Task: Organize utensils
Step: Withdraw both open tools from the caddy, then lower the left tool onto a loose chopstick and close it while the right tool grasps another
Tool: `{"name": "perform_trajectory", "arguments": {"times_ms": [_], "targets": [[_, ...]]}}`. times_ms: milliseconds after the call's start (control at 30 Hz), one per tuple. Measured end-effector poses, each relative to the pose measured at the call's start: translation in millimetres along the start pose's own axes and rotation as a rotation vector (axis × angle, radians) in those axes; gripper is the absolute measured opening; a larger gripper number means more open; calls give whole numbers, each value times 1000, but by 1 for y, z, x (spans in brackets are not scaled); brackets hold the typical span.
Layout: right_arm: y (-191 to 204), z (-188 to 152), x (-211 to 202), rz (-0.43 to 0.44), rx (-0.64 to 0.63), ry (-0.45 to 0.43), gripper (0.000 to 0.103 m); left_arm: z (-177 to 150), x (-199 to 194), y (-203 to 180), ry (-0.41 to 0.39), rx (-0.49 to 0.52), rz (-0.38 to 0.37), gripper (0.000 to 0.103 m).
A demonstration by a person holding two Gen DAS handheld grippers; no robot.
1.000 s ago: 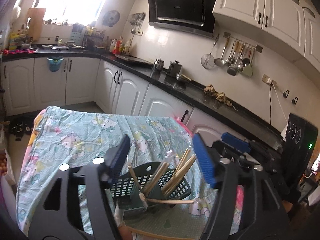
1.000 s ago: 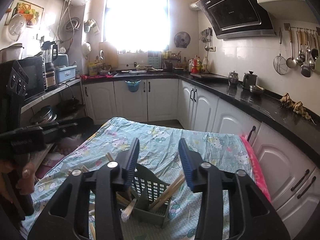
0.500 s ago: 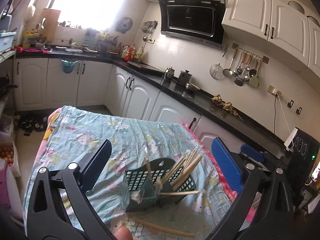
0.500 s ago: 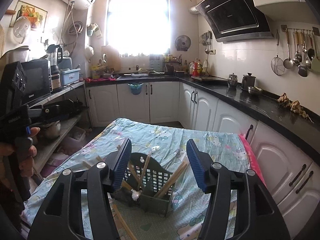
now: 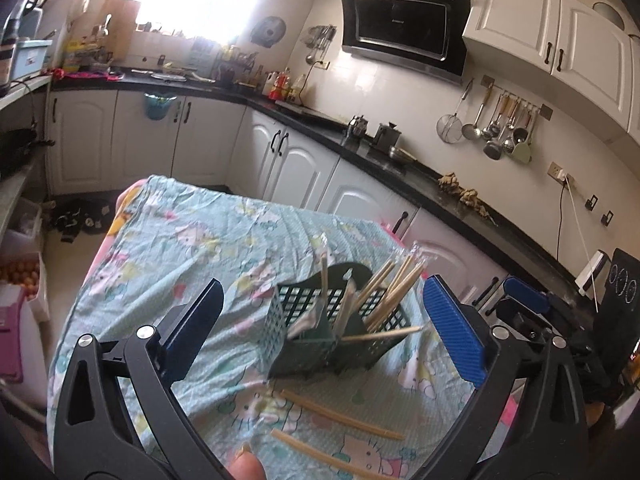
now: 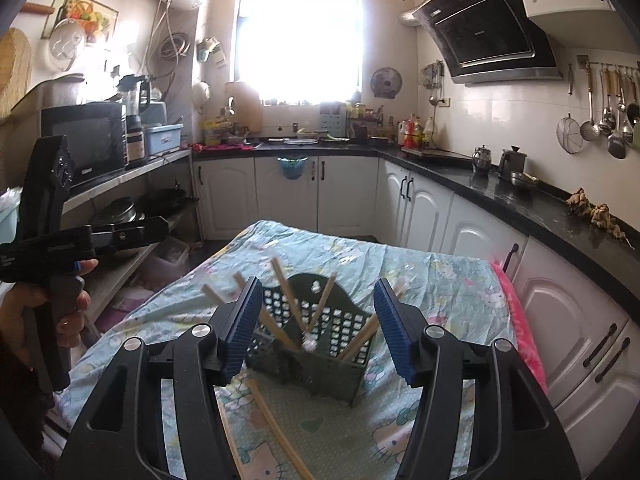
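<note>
Picking up loose chopsticks (image 5: 342, 414) comes next: left gripper (image 5: 326, 332) has its fingers spread wide and empty, the green caddy (image 6: 310, 350) stands mid-tabletop, right gripper (image 6: 316, 330) is half open, empty. Approach low, pinching one stick mid-length.

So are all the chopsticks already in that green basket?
No, several chopsticks lie loose on the cloth in front of the green basket.
</note>
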State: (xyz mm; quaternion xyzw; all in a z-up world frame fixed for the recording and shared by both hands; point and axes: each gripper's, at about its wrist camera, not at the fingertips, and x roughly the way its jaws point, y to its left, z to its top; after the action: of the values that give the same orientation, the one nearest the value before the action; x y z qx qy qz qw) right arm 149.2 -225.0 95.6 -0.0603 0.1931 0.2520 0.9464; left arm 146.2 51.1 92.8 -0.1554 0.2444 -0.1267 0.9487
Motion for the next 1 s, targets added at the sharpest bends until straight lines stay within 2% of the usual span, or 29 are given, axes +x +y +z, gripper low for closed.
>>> {"name": "perform_trajectory", "arguments": {"times_ms": [633, 1000], "targets": [[28, -41, 21, 50, -50, 114, 56, -61, 10, 32, 147, -36, 64, 92], [43, -66, 47, 91, -88, 213, 56, -89, 18, 51, 226, -83, 87, 92]]}}
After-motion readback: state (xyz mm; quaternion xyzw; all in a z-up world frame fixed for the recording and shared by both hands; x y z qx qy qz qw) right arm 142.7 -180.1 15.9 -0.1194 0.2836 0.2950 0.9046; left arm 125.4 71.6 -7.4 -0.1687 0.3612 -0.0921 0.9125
